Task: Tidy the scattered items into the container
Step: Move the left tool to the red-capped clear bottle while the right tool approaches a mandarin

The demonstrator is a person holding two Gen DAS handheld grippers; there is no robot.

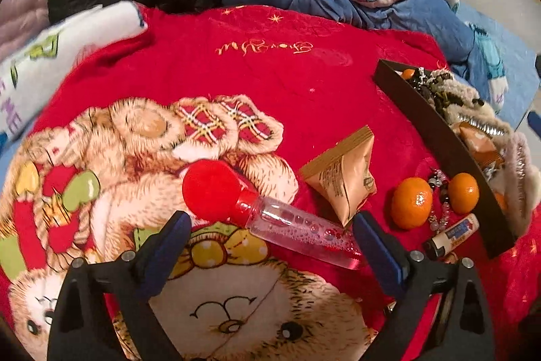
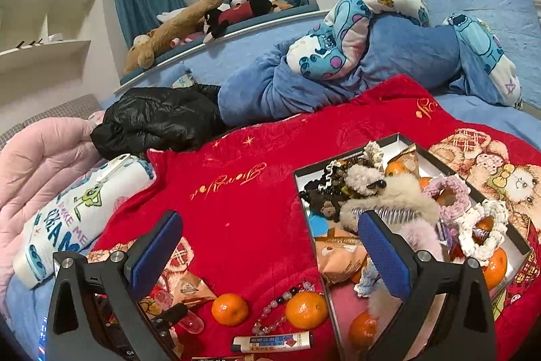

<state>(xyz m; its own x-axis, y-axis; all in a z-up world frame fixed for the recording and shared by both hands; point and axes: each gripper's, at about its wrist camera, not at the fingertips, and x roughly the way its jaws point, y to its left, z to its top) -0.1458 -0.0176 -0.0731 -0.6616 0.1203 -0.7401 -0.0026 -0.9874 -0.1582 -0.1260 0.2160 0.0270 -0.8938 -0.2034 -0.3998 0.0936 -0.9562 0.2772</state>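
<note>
Blue-padded fingers of the left gripper [image 1: 270, 235] sit spread wide and empty right over the bubble bottle [image 1: 270, 215], which lies slanted on the red blanket [image 1: 270, 63], its fat red cap [image 1: 211, 188] toward the left finger and the clear tube running under the right one. My worry: it's round, slick and lying diagonal to the fingers, so a squeeze could catch the cap only and let the tube swing down, or just roll it away on the soft fabric. Right of the bottle is a tan snack packet [image 1: 345, 178], close enough to get nudged or pinched along by accident. Further right, just outside the box wall, sit two tangerines [image 1: 412, 202], a bead bracelet [image 1: 439, 202] between them and a lighter [image 1: 453, 234]; those oranges would roll easily if bumped. Rightmost is the black box [image 1: 436, 137], already heaped with fluffy hair stuff, so anything dropped on the pile might slide back out. Over there the right gripper [image 2: 270, 252] hangs wide and empty too, its right finger above the box's near corner.
</note>
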